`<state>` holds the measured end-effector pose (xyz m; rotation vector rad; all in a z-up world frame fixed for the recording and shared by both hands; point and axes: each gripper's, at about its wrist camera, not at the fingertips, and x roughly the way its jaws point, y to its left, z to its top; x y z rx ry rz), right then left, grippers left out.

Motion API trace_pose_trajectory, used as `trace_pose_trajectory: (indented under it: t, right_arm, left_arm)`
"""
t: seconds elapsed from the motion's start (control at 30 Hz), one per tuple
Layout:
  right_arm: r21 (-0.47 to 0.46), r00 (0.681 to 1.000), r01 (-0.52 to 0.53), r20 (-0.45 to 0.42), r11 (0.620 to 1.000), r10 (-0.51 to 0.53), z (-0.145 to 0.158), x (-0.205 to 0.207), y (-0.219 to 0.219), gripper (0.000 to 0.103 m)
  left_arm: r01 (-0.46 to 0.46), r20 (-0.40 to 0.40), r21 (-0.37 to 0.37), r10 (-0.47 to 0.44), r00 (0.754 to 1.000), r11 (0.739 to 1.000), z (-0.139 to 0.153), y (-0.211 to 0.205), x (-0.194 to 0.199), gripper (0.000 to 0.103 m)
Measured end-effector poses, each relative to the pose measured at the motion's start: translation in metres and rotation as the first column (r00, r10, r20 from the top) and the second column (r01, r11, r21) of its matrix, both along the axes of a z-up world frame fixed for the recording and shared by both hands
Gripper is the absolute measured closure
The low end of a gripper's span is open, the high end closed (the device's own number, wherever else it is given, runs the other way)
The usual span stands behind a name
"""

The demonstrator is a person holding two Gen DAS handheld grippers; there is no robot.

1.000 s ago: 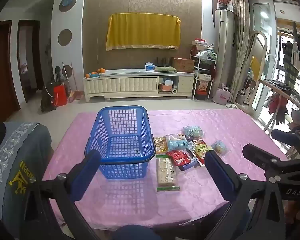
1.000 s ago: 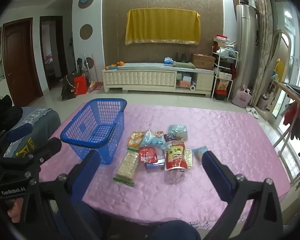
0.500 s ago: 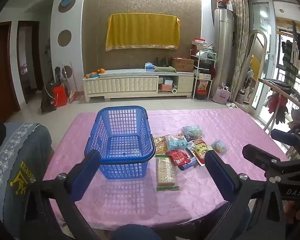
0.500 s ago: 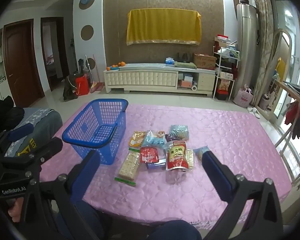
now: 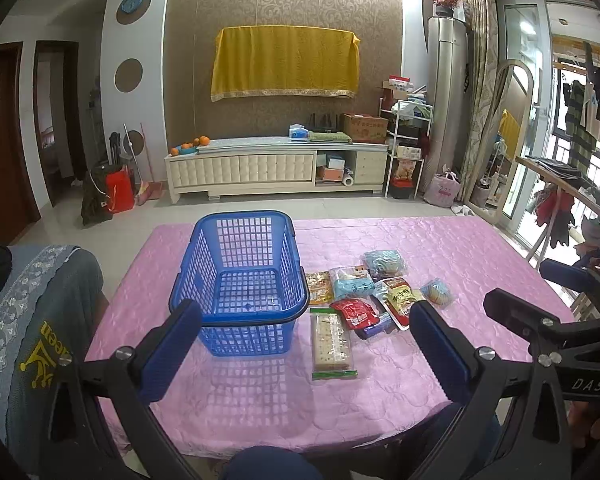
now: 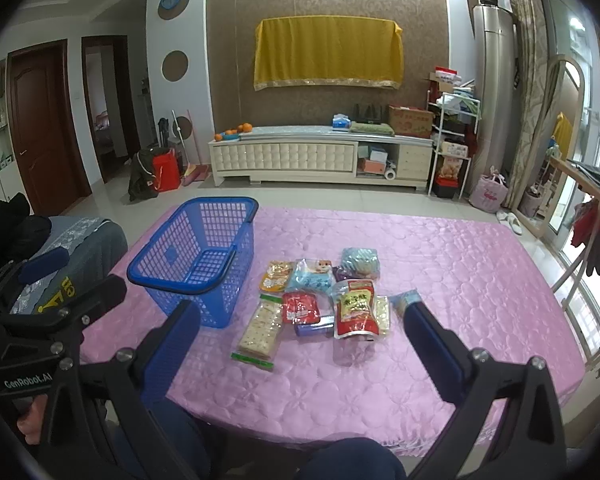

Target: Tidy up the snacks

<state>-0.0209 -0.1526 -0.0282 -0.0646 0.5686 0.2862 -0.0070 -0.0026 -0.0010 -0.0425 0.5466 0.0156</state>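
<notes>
An empty blue plastic basket (image 5: 240,280) (image 6: 198,258) stands on the pink tablecloth (image 5: 440,248) (image 6: 460,264), left of a cluster of several snack packets. Nearest lies a long cracker pack (image 5: 331,342) (image 6: 261,326). Beside it are a red pouch (image 5: 354,312) (image 6: 300,306), a red-and-yellow bag (image 5: 398,300) (image 6: 356,308), a light blue packet (image 5: 351,282) (image 6: 314,274) and an orange packet (image 5: 319,287) (image 6: 275,275). My left gripper (image 5: 304,326) is open and empty, held above the near table edge. My right gripper (image 6: 300,326) is open and empty too, over the near edge.
A chair with a grey cover (image 5: 28,320) (image 6: 80,240) stands at the table's left. The right gripper's body (image 5: 560,336) shows at the right of the left wrist view. A white TV cabinet (image 5: 276,168) lines the far wall. A drying rack (image 6: 592,216) stands right.
Both grippers have drifted slightly; the table scene sits marginally differently in the frames. Nothing on the table has moved, and both grippers stay open.
</notes>
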Motion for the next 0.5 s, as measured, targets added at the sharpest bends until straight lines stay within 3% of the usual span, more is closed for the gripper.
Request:
trace_pose_trajectory:
  t: [0.5]
  right_arm:
    - [0.004, 1.000, -0.006, -0.020, 1.000, 0.006, -0.0028, -0.0004, 0.0004, 0.000]
  left_arm:
    - [-0.001, -0.009, 0.001, 0.001, 1.000, 1.000, -0.0009, -0.0026, 0.0026, 0.000]
